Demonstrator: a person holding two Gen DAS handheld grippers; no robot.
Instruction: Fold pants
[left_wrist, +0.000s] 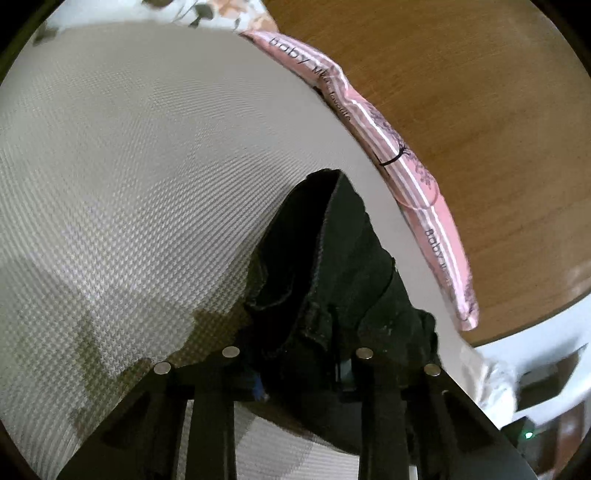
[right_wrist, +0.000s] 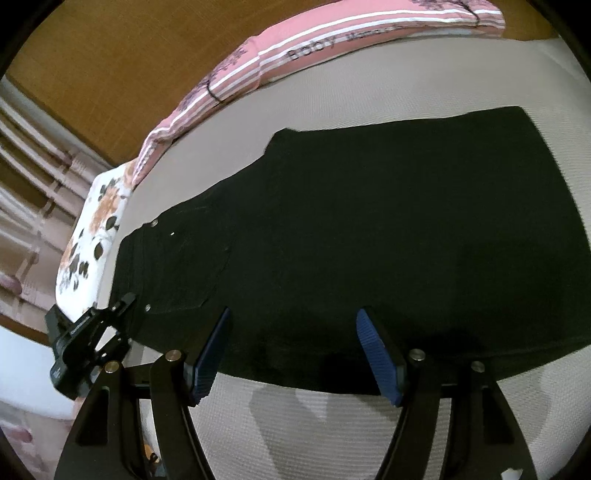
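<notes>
the left gripper (left_wrist: 299, 373) tilts down, its jaws clamped on the bunched waistband of one pair of black pants (right_wrist: 369, 229), which lies flat across the white textured mattress (right_wrist: 332, 424). the right gripper (right_wrist: 293, 354) angles down over the near edge, both blue pads (right_wrist: 376, 354) spread apart, holding nothing.

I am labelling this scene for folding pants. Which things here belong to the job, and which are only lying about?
Belong to the job:
black pants
left gripper, shut on the pants
right gripper, open over the pants

Only lying about:
pink striped cloth
floral pillow
white bed cover
</notes>
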